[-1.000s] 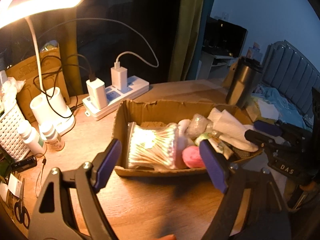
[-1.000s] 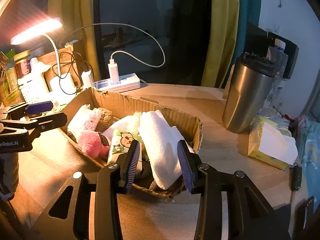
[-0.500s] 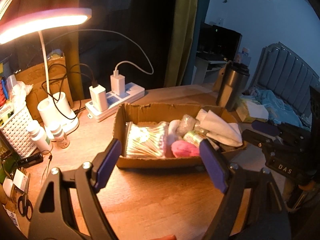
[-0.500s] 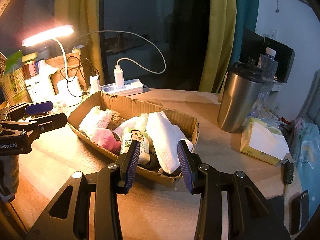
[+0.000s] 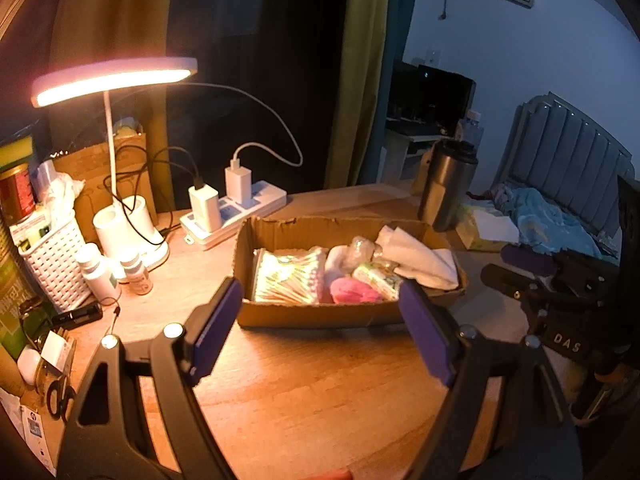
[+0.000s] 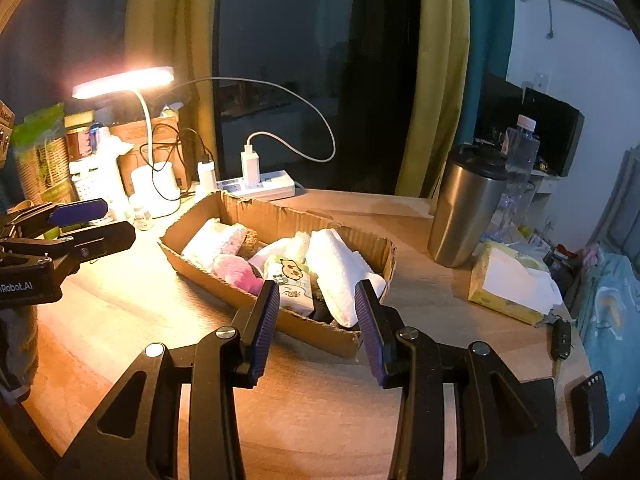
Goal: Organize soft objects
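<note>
A shallow cardboard box stands on the wooden desk. Inside lie a pack of cotton swabs, a pink plush, a small tissue pack and a folded white towel. My left gripper hangs open in front of the box, nothing between its fingers. My right gripper is open too, narrower, held before the box's right end and empty. Each gripper also shows at the edge of the other's view: right gripper, left gripper.
A lit desk lamp, a power strip with chargers, a white basket and small bottles crowd the back left. A steel tumbler, a tissue box, a car key and a phone sit right.
Both grippers have drawn back and up from the box, which now looks smaller and farther off. Neither gripper's opening changed, and the things in the box stayed put.
</note>
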Demonstrator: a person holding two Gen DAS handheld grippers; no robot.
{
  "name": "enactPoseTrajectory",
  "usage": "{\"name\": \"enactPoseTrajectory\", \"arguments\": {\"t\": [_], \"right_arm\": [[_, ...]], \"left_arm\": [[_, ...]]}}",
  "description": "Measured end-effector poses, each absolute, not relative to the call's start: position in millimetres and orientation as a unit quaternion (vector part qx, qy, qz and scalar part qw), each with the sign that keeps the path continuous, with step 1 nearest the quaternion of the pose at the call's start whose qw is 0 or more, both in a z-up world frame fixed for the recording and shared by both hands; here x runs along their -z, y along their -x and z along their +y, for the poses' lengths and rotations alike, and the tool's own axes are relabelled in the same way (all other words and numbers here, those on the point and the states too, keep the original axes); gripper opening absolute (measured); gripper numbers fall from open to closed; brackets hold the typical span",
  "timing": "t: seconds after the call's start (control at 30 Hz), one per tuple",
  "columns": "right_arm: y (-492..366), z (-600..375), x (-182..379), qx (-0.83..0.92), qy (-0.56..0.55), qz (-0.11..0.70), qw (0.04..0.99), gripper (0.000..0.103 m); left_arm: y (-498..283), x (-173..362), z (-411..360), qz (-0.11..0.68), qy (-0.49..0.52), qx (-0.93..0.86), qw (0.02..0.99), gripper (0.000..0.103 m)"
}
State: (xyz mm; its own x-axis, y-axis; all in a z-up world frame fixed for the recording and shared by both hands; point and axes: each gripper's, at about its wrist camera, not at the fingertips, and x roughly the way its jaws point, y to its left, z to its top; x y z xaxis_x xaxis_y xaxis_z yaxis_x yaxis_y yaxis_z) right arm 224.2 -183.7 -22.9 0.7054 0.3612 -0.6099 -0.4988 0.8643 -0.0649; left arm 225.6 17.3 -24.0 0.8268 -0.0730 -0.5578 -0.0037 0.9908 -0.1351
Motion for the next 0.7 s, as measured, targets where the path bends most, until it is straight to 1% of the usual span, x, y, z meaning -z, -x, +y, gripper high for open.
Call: {"name": "enactPoseTrajectory", "arguments": {"t": [0.23, 0.27, 0.37, 0.5, 0.57, 0.6, 0.7], "right_arm": [[-206, -190, 6, -0.231, 0.112, 0.285, 0.924, 0.042], [-204, -191, 3, -0.23, 0.11, 0.282, 0.925, 0.043], [-197, -194, -5, -0.231, 0.105, 0.272, 0.928, 0.057], [-184, -196, -18, -0.233, 0.099, 0.258, 0.933, 0.06], [-180, -197, -24, -0.235, 0.098, 0.25, 0.934, 0.062], [-178, -196, -27, -0.235, 0.098, 0.248, 0.935, 0.063], [-171, -196, -35, -0.235, 0.1, 0.238, 0.937, 0.065]], "left_arm": [[-209, 10, 11, 0.276, 0.062, 0.022, 0.959, 0.082], [-206, 7, 11, 0.273, 0.062, 0.023, 0.96, 0.082], [-199, -1, 9, 0.263, 0.058, 0.021, 0.963, 0.082], [-190, -13, 8, 0.25, 0.061, 0.018, 0.966, 0.082], [-187, -20, 7, 0.243, 0.06, 0.016, 0.968, 0.097], [-186, -22, 7, 0.24, 0.058, 0.015, 0.969, 0.099], [-181, -33, 2, 0.226, 0.049, 0.018, 0.973, 0.099]]}}
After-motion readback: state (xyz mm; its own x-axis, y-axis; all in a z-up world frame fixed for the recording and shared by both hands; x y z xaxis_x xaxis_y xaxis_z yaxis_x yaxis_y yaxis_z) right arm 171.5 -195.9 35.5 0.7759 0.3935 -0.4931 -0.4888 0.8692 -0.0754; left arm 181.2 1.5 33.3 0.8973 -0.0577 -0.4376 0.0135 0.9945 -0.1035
